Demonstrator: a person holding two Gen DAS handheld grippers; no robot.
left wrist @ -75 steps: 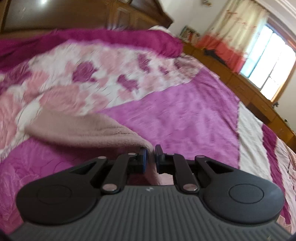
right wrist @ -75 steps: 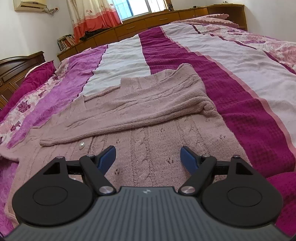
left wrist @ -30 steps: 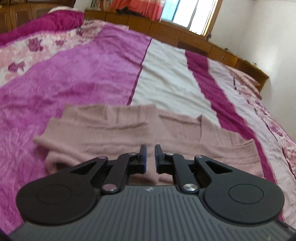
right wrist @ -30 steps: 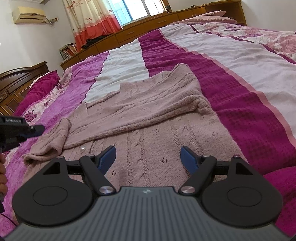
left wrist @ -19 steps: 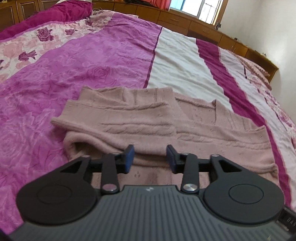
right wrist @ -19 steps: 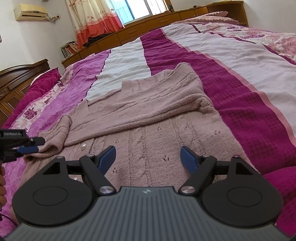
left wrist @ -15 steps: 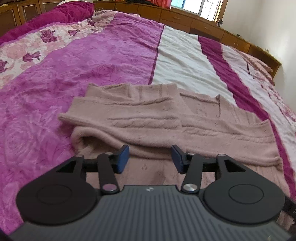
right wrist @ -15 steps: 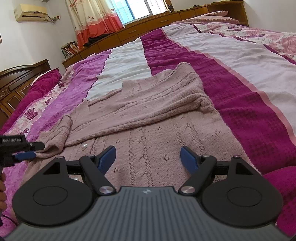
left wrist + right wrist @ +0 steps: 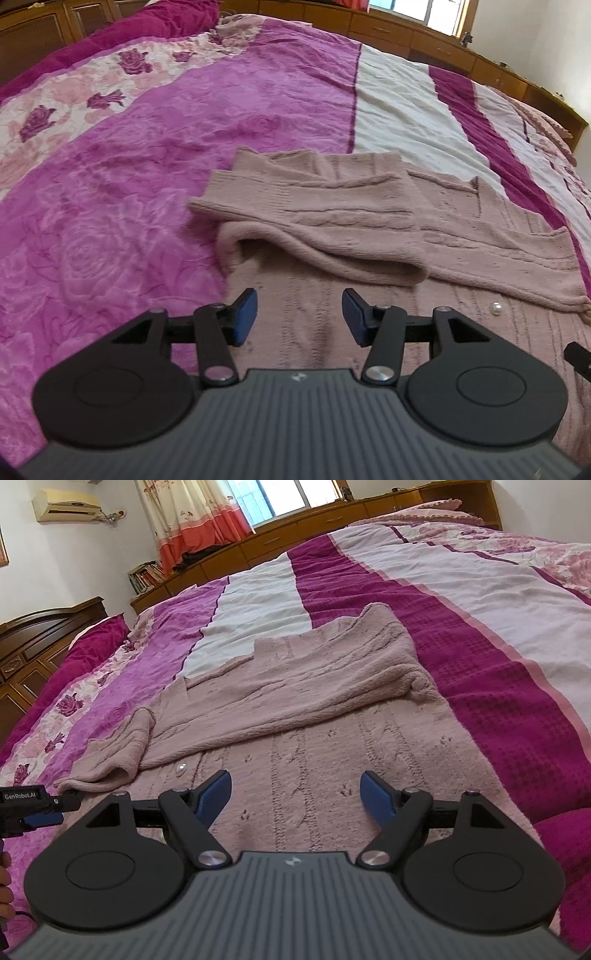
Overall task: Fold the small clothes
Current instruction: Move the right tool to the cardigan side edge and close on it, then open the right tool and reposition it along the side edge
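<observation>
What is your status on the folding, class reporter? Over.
Left gripper open, jaws just opened, nothing between. Right gripper open, empty. Pink knit cardigan on bedspread, both sleeves folded in. Nothing obstructing.

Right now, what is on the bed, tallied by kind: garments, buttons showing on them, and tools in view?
Pink knitted cardigan: 1
Pearl buttons showing on it: 1
Tools over it: 2, the left tool and the right tool, both open with nothing between the fingers
Total: 4
</observation>
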